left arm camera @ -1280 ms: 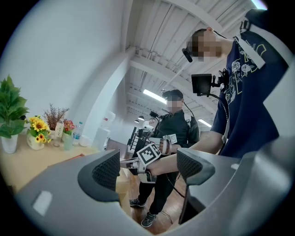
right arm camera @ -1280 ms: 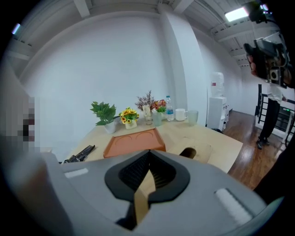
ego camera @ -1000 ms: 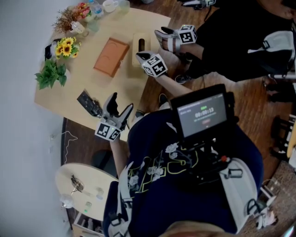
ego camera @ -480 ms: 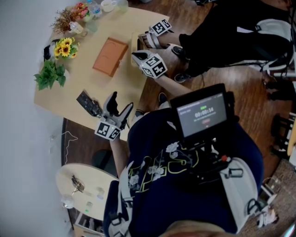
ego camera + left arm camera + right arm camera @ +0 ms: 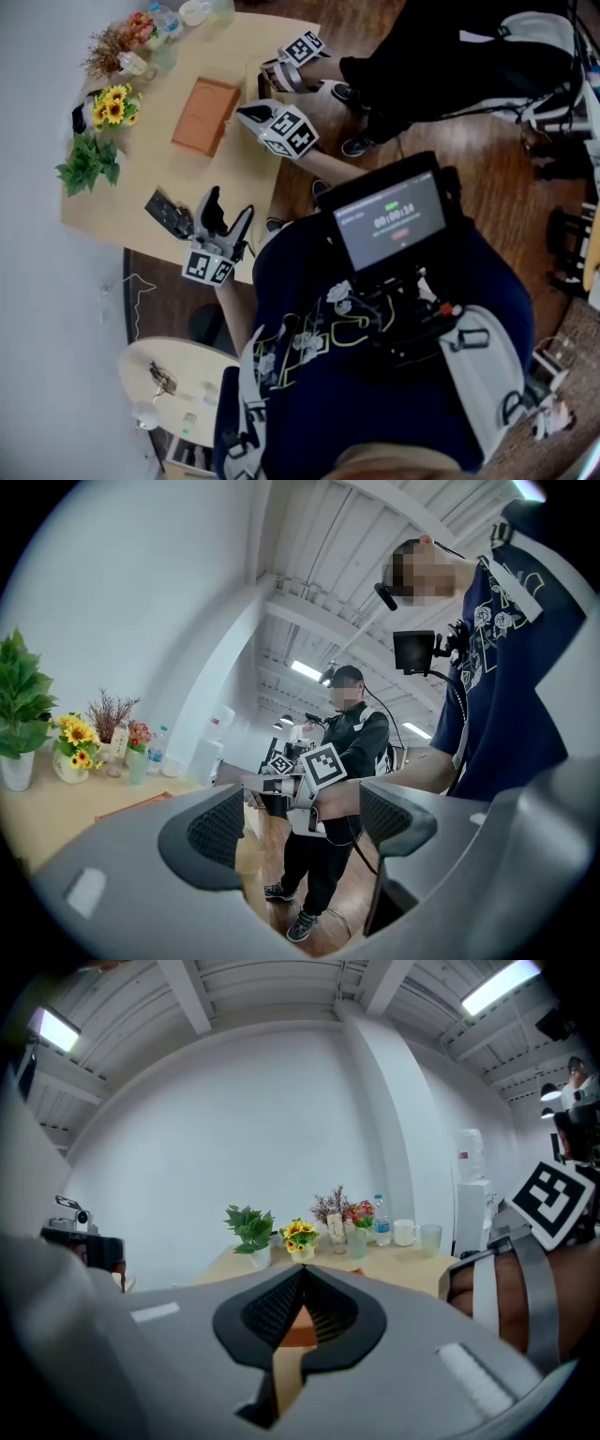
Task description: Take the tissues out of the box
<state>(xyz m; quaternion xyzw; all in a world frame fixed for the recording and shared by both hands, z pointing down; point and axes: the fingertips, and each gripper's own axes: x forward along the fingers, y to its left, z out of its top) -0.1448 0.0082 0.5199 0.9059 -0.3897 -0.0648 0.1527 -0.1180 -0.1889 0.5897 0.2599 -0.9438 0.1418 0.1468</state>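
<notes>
The pale wooden tissue box (image 5: 251,82) stands near the table's right edge, mostly hidden behind my right gripper (image 5: 246,111). That gripper hovers just in front of the box with its jaws shut and nothing between them. In the right gripper view its pads (image 5: 302,1309) meet, with the orange lid behind them. My left gripper (image 5: 223,208) stands open and empty by the table's near edge, well away from the box. In the left gripper view its wide-apart jaws (image 5: 305,825) frame my right arm and marker cube (image 5: 323,766).
An orange-brown flat box (image 5: 202,114) lies mid-table, left of the tissue box. A black remote (image 5: 169,214) lies beside my left gripper. Potted plant (image 5: 86,164), sunflowers (image 5: 111,103), bottle and cups (image 5: 405,1232) line the far side. Another person's gripper (image 5: 300,49) reaches in beside the tissue box.
My right gripper has moved left over the table's edge, in front of the tissue box. The other person's gripper came in beside the box. My left gripper stayed put.
</notes>
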